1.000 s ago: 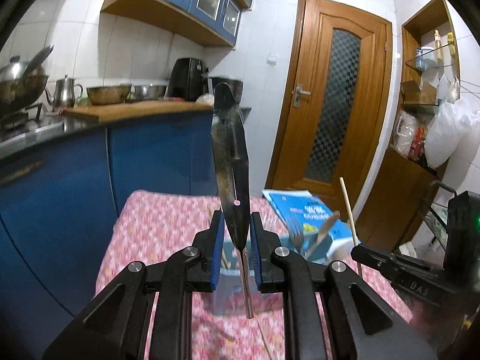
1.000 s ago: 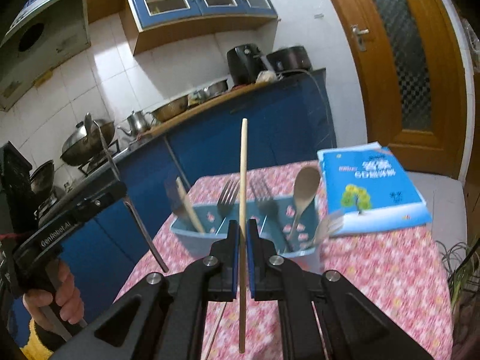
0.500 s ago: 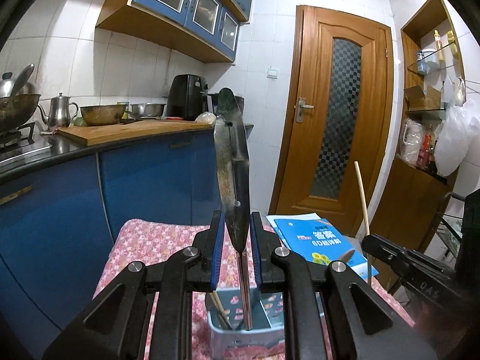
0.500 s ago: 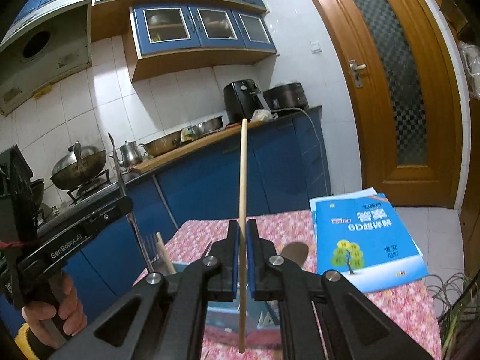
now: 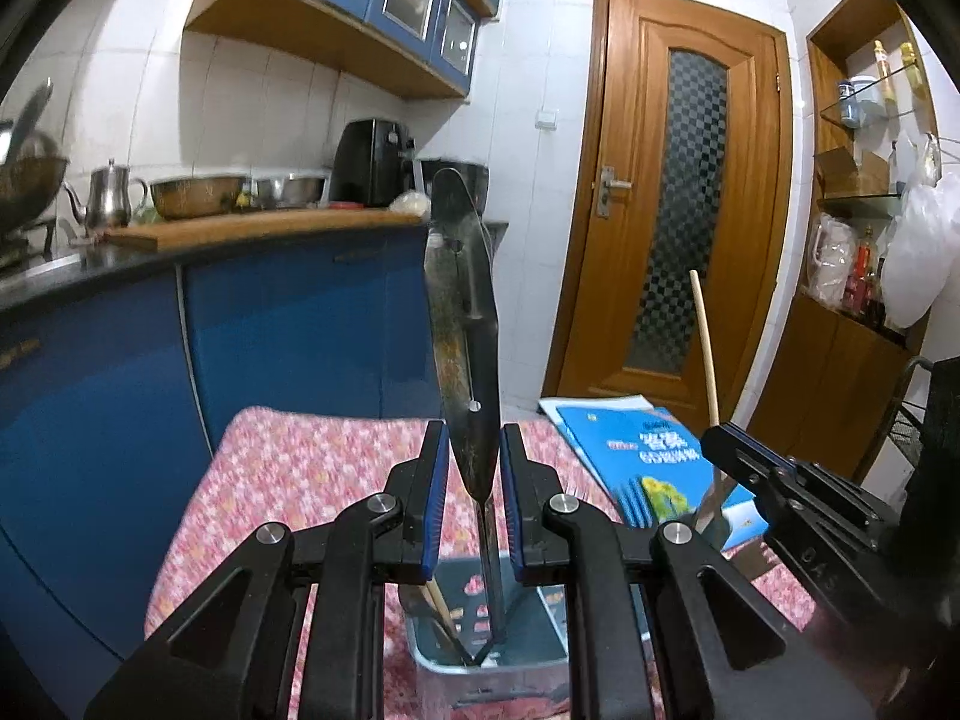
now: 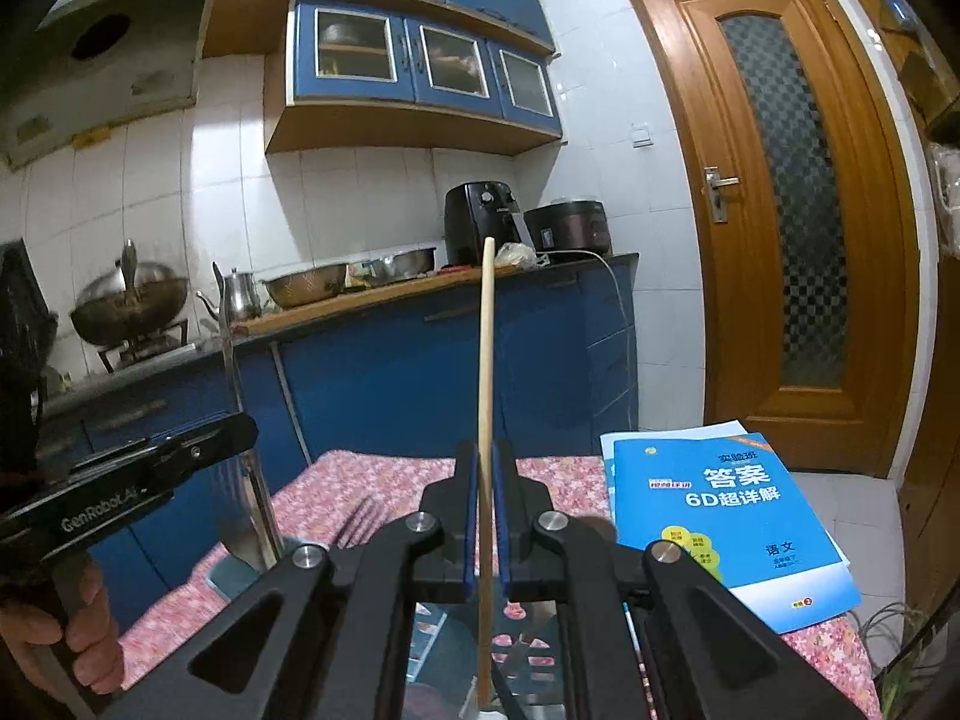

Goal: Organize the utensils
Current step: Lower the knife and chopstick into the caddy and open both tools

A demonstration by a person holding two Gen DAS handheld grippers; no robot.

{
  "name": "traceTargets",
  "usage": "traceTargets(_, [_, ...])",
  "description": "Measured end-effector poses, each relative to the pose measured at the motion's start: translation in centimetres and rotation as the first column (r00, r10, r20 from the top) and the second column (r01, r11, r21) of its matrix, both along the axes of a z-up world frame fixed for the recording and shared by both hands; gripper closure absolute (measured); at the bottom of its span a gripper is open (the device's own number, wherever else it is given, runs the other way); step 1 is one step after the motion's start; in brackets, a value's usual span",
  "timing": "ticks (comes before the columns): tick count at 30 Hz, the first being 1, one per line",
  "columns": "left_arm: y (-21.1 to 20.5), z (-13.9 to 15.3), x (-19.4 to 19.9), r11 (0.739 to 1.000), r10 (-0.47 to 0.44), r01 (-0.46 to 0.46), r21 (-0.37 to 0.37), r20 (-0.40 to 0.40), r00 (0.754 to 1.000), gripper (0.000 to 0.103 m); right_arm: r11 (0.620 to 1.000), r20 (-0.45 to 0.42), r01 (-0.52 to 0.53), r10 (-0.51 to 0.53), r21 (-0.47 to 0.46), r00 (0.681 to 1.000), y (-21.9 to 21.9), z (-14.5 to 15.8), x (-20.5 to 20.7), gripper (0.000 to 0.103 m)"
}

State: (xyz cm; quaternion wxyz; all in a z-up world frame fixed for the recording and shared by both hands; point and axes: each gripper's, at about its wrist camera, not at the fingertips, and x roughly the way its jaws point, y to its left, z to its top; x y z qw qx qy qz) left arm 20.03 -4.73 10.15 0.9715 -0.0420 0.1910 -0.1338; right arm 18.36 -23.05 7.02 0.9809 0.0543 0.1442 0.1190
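My left gripper (image 5: 472, 483) is shut on a metal spatula (image 5: 462, 324), held upright with its handle end reaching down into the blue utensil bin (image 5: 516, 669) below. My right gripper (image 6: 486, 519) is shut on a wooden chopstick (image 6: 486, 360), held upright, its lower end inside the same bin (image 6: 228, 576). The right gripper and chopstick also show in the left wrist view (image 5: 705, 336). The left gripper and spatula handle show at the left of the right wrist view (image 6: 237, 372). A fork (image 6: 360, 519) stands in the bin.
The bin stands on a table with a pink floral cloth (image 5: 300, 468). A blue workbook (image 6: 732, 522) lies on the table's right side. Blue kitchen cabinets (image 5: 288, 348) and a counter stand behind; a wooden door (image 5: 678, 240) is at the right.
Both grippers have tilted up and lowered toward the bin over the last second, so the bin has slid to the bottom of both views. Both holds are unchanged.
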Motion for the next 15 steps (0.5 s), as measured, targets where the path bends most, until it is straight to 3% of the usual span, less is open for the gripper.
traceTargets(4, [-0.1,-0.4,-0.7,1.000,-0.011,0.011,0.018,0.019,1.000,0.085,1.000,-0.042,-0.006,0.006,-0.006,0.999,-0.2,-1.4,0.2,0.096])
traceTargets(6, [-0.3,-0.3,-0.7,0.999,-0.042,0.042,0.022,-0.008,0.999,0.076,1.000,-0.068,-0.009,0.010,0.014,0.998,-0.4,-1.7,0.3,0.095])
traceTargets(8, [-0.5,-0.2,-0.9,0.999,-0.048,0.048,0.020,-0.010,0.999,0.070,0.999,-0.074,-0.011,0.014,0.031,0.997,-0.7,-1.8,0.1,0.086])
traceTargets(15, [-0.6,0.2,-2.2,0.998,-0.050,0.050,0.037,-0.005,0.999,0.068,0.999,-0.059,-0.022,0.024,0.046,0.998,-0.8,-0.7,-1.6,0.079])
